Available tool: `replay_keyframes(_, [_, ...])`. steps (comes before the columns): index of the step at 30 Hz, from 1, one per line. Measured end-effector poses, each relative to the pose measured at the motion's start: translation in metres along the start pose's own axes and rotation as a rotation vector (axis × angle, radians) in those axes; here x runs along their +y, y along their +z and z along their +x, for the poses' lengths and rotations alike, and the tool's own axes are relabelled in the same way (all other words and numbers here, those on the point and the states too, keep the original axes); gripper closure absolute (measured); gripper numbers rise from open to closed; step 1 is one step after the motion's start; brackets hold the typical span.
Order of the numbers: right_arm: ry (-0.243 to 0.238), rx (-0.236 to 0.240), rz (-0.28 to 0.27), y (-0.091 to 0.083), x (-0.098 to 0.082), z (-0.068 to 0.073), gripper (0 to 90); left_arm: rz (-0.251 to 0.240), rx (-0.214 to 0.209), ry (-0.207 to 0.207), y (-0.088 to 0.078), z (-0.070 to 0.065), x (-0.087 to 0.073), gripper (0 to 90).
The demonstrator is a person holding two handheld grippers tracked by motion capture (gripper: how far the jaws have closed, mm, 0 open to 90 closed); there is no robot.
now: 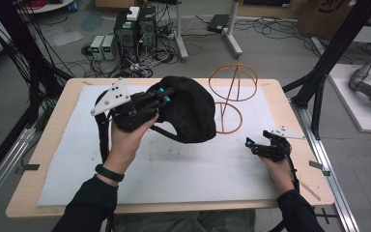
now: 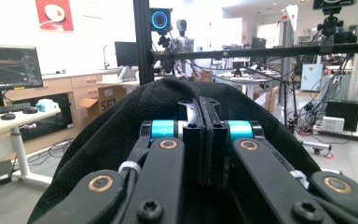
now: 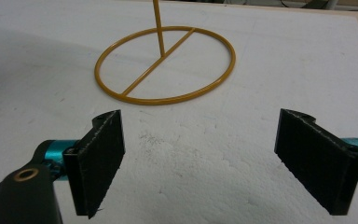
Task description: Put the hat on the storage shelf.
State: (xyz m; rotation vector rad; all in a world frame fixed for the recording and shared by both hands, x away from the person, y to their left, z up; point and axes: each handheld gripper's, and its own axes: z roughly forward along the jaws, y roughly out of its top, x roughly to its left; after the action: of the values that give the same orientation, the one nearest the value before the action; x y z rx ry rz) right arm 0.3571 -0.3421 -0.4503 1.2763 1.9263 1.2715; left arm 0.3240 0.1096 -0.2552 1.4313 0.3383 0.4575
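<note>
high view, looking down on a pale wooden surface (image 1: 53,145) covered by a white foam mat (image 1: 174,169). a person's two forearms come in from 6 o'clock, each hand holding a gripper.

the left gripper (image 1: 162,99) sits at about 10 o'clock on the mat, lifted off it. its fingers (image 2: 205,140) are pressed together on the edge of a black mesh cap (image 1: 188,113) (a soft, rounded hat with a strap hanging below it), so the cap hangs in the air from that pinch. in the left gripper view the dark crown bulges up just beyond the closed fingers.

a thin yellow wire stand (image 1: 232,96) is at about 1 o'clock on the mat: a flat ring base on the mat, an upright rod, and a ring hoop on top. the cap is just beside it, toward 9 o'clock from the stand, its edge near the base ring.

the right gripper (image 1: 258,145) rests low at about 4 o'clock, fingers spread wide and holding nothing. in the right gripper view the stand's base ring (image 3: 165,65) lies straight ahead at 12 o'clock.

judging from this, the left hand is nearer the stand's hoop, and the cap would travel toward 3 o'clock to reach it.
</note>
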Motion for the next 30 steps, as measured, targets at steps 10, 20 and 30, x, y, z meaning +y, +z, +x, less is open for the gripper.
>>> replay_keyframes(10, [-0.003,0.025,-0.047,-0.007,0.005,0.003,20.1,-0.051,-0.021,0.006,0.013,0.009,0.023,88.4])
replay_keyframes(20, [0.014,0.161,-0.204,-0.033,0.032,0.024,25.2,-0.062,-0.032,-0.009,0.013,0.013,0.018,88.4])
replay_keyframes(30, [0.001,0.252,-0.286,-0.054,0.059,0.049,25.9,-0.056,-0.04,-0.017,0.008,0.014,0.003,88.4])
